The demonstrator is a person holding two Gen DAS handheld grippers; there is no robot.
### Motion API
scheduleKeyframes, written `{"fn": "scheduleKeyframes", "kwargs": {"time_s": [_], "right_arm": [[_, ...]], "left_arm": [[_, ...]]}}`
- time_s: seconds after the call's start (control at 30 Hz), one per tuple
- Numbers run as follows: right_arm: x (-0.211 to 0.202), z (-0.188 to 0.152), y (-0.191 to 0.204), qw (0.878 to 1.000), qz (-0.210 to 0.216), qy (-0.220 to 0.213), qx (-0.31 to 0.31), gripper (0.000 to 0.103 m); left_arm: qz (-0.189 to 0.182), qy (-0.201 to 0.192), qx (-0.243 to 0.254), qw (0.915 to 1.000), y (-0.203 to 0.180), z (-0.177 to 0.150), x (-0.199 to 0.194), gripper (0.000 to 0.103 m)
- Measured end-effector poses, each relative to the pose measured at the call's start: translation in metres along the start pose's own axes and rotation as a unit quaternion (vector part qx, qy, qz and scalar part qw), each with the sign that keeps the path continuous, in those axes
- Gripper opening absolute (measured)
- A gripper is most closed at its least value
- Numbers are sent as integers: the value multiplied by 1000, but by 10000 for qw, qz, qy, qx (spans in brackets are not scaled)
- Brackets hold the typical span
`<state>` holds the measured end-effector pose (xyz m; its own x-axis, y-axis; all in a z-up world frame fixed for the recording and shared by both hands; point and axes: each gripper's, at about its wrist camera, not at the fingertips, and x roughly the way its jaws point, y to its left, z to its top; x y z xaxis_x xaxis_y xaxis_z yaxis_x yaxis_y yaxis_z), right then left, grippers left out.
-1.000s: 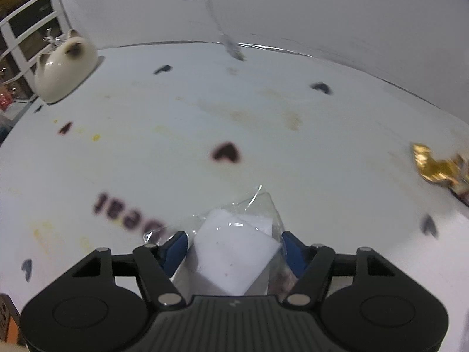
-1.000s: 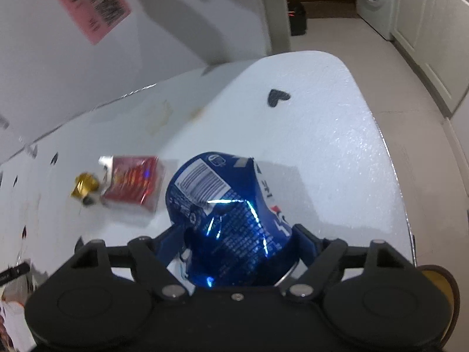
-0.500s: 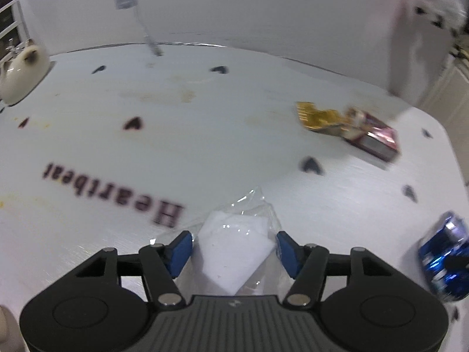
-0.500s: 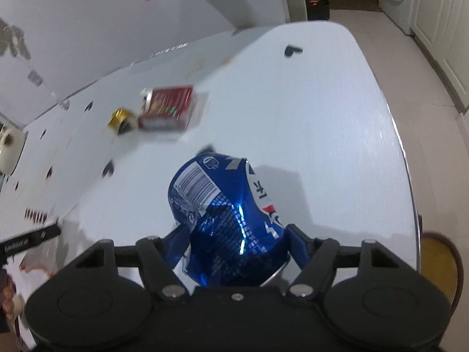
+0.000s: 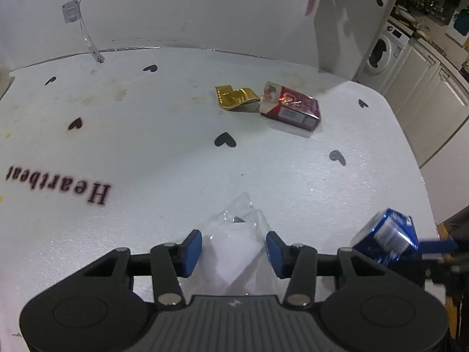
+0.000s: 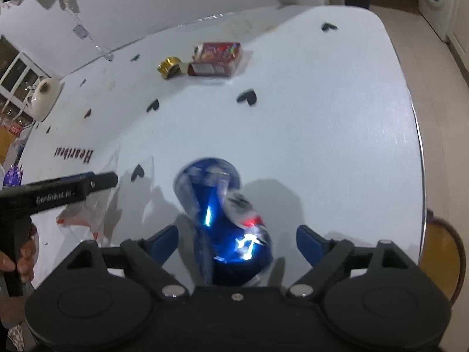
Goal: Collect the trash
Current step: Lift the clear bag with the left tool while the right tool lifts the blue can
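A clear plastic bag with white paper inside (image 5: 234,246) sits between the blue pads of my left gripper (image 5: 234,252). Its jaws are closing and the pads press the bag's sides. A crushed blue can (image 6: 217,205) lies blurred between the fingers of my right gripper (image 6: 237,243). Those jaws are opening, and there is a gap on each side of the can. The left wrist view shows the same can (image 5: 387,237) at the right, near the table's edge. A red cigarette pack (image 5: 290,110) and a gold foil wrapper (image 5: 234,96) lie side by side on the white table (image 5: 146,146), farther back.
The table's rounded edge (image 6: 416,135) runs along the right, with a wooden chair (image 6: 442,258) below it. A white teapot (image 6: 44,98) stands at the far left by the wall. A hand (image 6: 23,258) holds the left gripper's handle. A washing machine (image 5: 381,55) stands beyond the table.
Both grippers have swung across the table, so the pack and foil now show in both views. The right jaws have spread and let go of the can. The left pads have drawn in on the bag.
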<state>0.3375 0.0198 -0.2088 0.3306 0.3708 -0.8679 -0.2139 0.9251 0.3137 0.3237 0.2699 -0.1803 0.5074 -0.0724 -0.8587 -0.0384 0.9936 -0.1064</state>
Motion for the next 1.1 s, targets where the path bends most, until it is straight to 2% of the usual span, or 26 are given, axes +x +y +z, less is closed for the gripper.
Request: {"fn": "scheduleKeyframes", "kwargs": {"time_s": [0.13,0.3,0.37,0.43,0.67,0.9,1.1], "right_arm": [[13,24,-2,9982,370,98,-466,89],[42,46,-10,9928,782,581,-693,89],[49,48,-12,9912,880,700,-696,89],[54,49,-12,9894,989,789,-708,90],[41,34,9,9777,1502,913,-1153,90],[34,11,24,9667,1714,1177,-1491,90],[39,7,31,9652,1713,1258,-1528,86]], "left_arm": [[-131,68,45,9999,0,-2,-2,49],[-156,177,110,9997,-1,-6,-1,52],[-107,232,91,9996,-1,-8,0,56],[-45,315,26,9995,1,-10,1,64],[48,479,-178,9987,11,-22,0,85],[40,600,-490,9970,23,-30,4,86],[-91,723,-562,9958,22,-33,7,86]]}}
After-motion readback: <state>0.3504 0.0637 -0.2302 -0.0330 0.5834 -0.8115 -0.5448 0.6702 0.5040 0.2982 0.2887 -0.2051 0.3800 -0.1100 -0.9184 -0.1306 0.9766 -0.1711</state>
